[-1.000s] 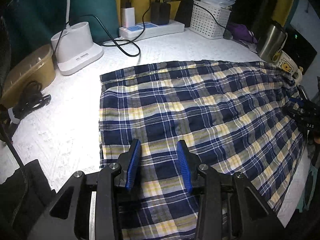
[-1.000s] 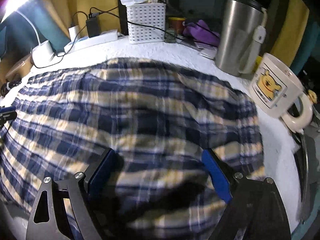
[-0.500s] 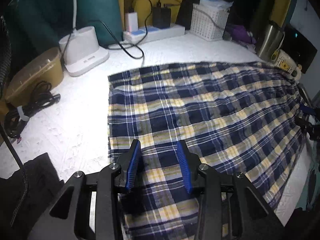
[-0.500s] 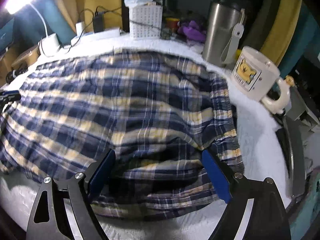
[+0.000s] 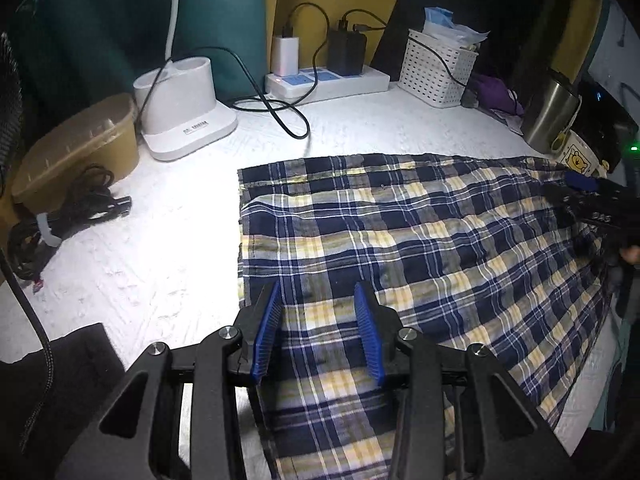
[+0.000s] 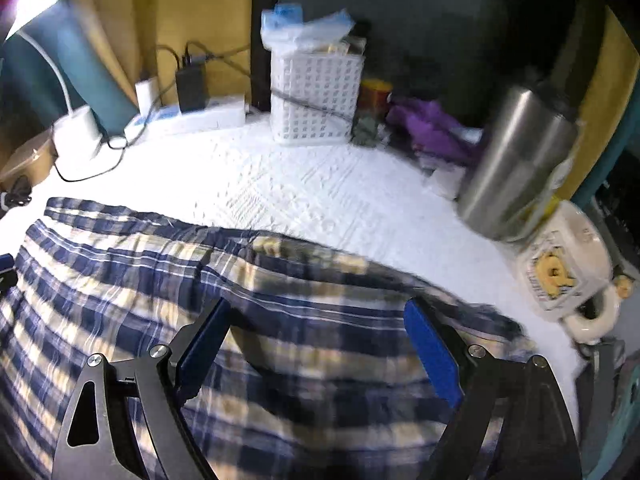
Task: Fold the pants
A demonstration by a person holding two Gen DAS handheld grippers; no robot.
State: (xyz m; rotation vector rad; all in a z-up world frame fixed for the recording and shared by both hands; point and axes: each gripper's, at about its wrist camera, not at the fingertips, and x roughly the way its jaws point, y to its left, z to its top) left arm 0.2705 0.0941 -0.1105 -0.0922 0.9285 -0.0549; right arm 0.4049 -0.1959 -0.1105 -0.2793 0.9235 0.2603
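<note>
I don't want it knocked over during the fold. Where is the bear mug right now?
In the right wrist view the bear mug stands at the right edge of the white table, just in front of the steel tumbler and beside the plaid pants.

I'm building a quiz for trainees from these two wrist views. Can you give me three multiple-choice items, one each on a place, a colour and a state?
1. Where does the white perforated plastic basket stand?
A. beside the white power strip
B. on the pants
C. inside the tan tub

2. What colours are the plaid cotton pants?
A. red and green
B. navy, yellow and white
C. plain grey

3. How are the right tongs?
A. shut on the mug
B. shut, empty
C. wide open over the pants

Answers: 1 A, they sit together at the back edge. 2 B, the checks show it. 3 C, blue pads far apart.
</note>
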